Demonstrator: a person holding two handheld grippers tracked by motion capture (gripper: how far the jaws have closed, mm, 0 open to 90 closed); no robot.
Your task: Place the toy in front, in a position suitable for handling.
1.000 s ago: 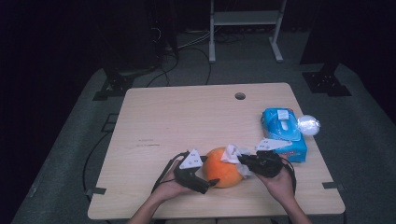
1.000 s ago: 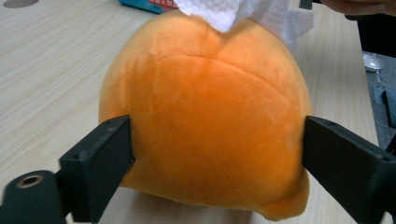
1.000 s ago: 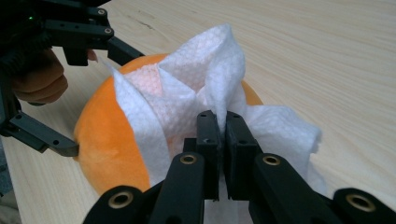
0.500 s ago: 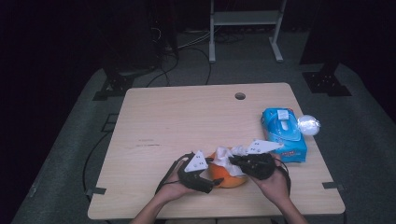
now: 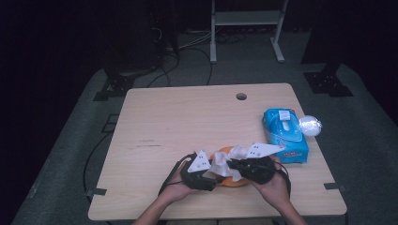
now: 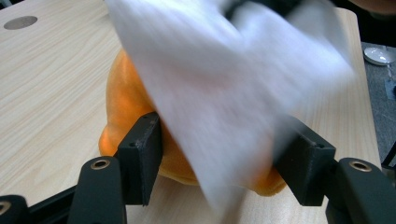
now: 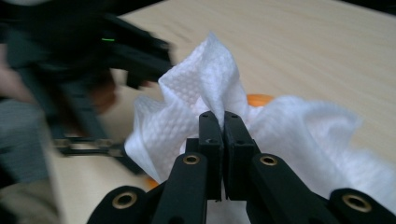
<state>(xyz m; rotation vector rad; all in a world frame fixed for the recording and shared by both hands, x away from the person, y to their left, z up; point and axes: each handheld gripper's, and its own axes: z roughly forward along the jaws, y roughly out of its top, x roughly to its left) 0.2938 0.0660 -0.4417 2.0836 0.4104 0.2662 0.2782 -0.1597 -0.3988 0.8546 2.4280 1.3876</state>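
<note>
Dim surroundings, evenly lit table (image 5: pixel 187 122); close tissue (image 6: pixel 224 93) seems motion-blurred.

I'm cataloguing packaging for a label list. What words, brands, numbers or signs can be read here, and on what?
Blue wipes pack: print along its near side and on its white top flap, too small and blurred to read.
White wipe: embossed texture, no text.
Orange object: no text.
Nothing can be quoted.
</note>
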